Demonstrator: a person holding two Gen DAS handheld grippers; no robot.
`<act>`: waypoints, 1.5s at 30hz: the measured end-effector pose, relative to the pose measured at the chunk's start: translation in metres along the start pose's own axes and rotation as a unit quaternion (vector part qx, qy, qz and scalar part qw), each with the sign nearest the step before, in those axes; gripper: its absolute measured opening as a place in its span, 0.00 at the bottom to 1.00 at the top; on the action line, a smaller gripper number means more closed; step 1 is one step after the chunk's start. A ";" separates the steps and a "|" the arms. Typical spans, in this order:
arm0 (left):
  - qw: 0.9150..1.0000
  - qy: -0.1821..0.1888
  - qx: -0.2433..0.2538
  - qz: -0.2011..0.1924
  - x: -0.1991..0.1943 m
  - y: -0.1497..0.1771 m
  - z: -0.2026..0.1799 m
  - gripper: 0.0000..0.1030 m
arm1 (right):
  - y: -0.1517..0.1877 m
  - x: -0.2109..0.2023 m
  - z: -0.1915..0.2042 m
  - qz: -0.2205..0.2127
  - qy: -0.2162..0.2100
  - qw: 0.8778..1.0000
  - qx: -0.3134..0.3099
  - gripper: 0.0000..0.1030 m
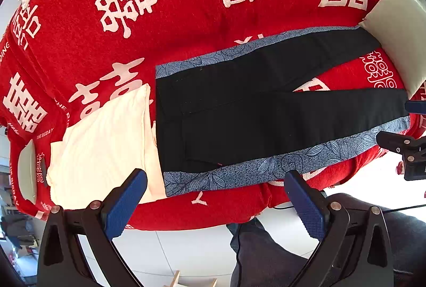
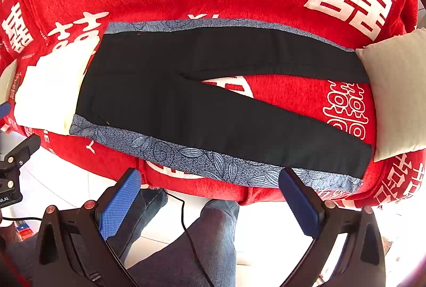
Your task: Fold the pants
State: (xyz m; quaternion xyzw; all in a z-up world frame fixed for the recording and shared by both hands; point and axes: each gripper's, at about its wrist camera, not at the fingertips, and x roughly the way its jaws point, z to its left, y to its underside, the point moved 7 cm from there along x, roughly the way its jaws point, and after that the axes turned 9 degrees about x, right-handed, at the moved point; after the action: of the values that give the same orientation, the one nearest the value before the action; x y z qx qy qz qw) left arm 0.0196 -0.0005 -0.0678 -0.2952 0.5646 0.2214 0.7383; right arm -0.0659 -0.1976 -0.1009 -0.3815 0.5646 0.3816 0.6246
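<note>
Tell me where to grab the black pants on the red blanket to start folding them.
Take the black pants along the near patterned side band, coming from the near bed edge. They lie flat, legs spread in a V, so that near edge is free and closest. The left claw could likely pinch the waist corner, the right claw the near cuff. Both are open.

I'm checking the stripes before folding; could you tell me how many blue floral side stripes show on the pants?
2: one far stripe along the pants' far edge, one near stripe along the edge nearest the grippers. Others may be hidden underneath.
</note>
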 end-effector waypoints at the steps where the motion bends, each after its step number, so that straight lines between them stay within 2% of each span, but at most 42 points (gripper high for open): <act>1: 1.000 0.000 0.000 0.000 0.000 0.000 0.000 1.00 | 0.000 0.000 0.000 -0.001 0.000 1.000 -0.001 1.00; 4: 1.000 0.000 -0.001 0.000 -0.005 -0.005 0.002 1.00 | 0.001 -0.002 0.001 -0.005 -0.001 1.000 -0.002 1.00; 12: 1.000 -0.005 -0.019 0.006 -0.005 0.007 0.008 1.00 | 0.001 -0.001 0.000 0.000 -0.011 1.000 0.010 1.00; 15: 1.000 -0.010 -0.025 0.015 -0.002 0.010 0.011 1.00 | 0.001 0.002 0.000 0.005 -0.014 1.000 0.013 1.00; 23: 0.999 -0.038 -0.038 0.007 -0.003 0.008 0.015 1.00 | 0.001 0.002 -0.001 0.002 -0.016 1.000 0.007 1.00; 29: 0.996 -0.035 -0.083 0.025 0.001 0.008 0.012 1.00 | 0.000 0.002 -0.017 -0.002 -0.026 1.000 0.013 1.00; 33: 0.991 -0.032 -0.129 0.029 0.002 0.012 0.007 1.00 | -0.002 0.002 -0.036 0.007 -0.065 0.997 0.047 1.00; 36: 0.985 -0.031 -0.164 0.035 0.006 0.020 0.002 1.00 | 0.003 0.012 -0.049 0.036 -0.112 0.990 0.079 1.00; 39: 0.980 -0.007 -0.197 0.044 0.016 0.031 -0.002 1.00 | 0.014 0.031 -0.053 0.067 -0.130 0.985 0.086 1.00; 41: 0.977 0.011 -0.208 0.048 0.025 0.038 -0.002 1.00 | 0.022 0.043 -0.049 0.079 -0.138 0.983 0.091 1.00; 45: 0.977 0.033 -0.202 0.050 0.056 0.046 0.002 1.00 | 0.042 0.065 -0.032 0.089 -0.164 0.976 0.114 1.00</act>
State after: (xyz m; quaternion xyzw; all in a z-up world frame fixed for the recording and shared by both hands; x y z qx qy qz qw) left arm 0.0058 0.0338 -0.1303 -0.4169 0.5465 0.3580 0.6319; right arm -0.1122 -0.2064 -0.1698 -0.1884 0.5259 0.4265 0.7113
